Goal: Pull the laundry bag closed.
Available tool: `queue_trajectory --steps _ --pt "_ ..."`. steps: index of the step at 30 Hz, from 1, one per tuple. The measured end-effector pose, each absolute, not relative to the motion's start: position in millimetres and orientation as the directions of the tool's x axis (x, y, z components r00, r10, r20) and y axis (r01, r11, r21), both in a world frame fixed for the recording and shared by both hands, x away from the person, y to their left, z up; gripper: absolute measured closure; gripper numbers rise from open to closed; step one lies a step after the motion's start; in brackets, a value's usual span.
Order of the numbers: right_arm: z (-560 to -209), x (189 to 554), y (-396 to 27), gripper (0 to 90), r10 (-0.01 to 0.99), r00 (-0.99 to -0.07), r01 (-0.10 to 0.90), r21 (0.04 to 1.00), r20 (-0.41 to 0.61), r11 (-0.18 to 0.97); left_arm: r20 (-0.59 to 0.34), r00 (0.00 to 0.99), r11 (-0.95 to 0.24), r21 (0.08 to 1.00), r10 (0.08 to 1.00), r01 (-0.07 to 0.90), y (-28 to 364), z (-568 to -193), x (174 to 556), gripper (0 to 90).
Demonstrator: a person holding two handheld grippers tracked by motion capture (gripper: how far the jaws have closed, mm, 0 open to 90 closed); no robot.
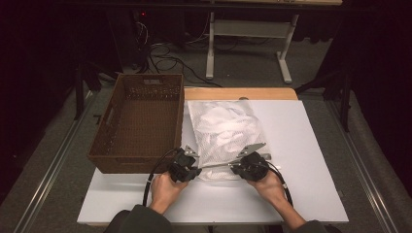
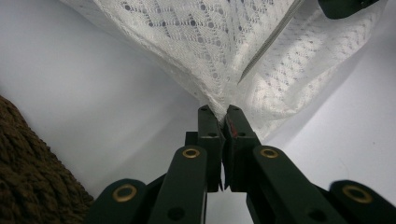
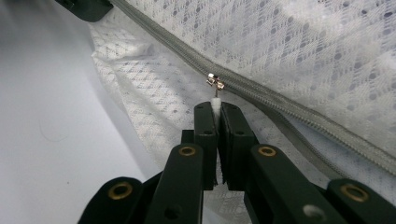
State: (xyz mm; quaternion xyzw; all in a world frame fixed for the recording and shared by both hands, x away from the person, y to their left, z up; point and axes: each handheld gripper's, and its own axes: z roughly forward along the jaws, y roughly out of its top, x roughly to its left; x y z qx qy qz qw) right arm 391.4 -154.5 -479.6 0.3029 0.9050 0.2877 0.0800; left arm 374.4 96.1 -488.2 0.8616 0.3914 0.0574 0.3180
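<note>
While you hold both grippers down at the near end of the mesh bag [image 1: 224, 132], you are in the zipper step. That is my guess from how things sit.

Start at the left. A brown woven basket [image 1: 138, 121] sits on the left side of the white table [image 1: 311, 145], just beside the bag. It looks like it has nothing in it.

Next comes your left gripper [image 1: 188, 167]. It is at the bag's near left corner. In the left gripper view its jaws are squeezed together on a pinch of the white mesh [image 2: 219, 105]. That grip keeps the bag from sliding.

The bag lies flat in the middle of the table, and it is full of something white and soft. A grey zipper [image 3: 261, 91] runs along its near edge, between your two grippers.

Now your right gripper [image 1: 241, 166]. In the right gripper view its jaws are shut on the little white pull tab [image 3: 215, 103]. The shiny metal slider [image 3: 215, 81] sits right above the tips, on the zipper.

For the next move, I think you should pull the tab straight along the zipper line. Keep your left gripper tight and in place, so the mesh stays stretched. Go slowly. The tab is tiny and could slip out. If the mesh bunches up, the slider may get stuck.

I cannot tell if the zipper is being opened or closed.
</note>
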Motion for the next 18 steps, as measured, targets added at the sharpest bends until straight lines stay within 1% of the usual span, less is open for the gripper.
queue_trajectory --steps 9,18 --pt "-479.2 392.9 -158.9 87.4 0.606 -0.795 0.516 0.572 0.04 0.638 -0.144 0.684 -0.487 0.599 0.715 0.636 96.8 -488.3 374.6 86.9" --pt "-479.1 392.6 -160.8 87.4 0.601 -0.799 0.507 0.572 0.031 0.645 -0.144 0.687 -0.493 0.595 0.712 0.635 96.7 -488.7 375.2 86.9"
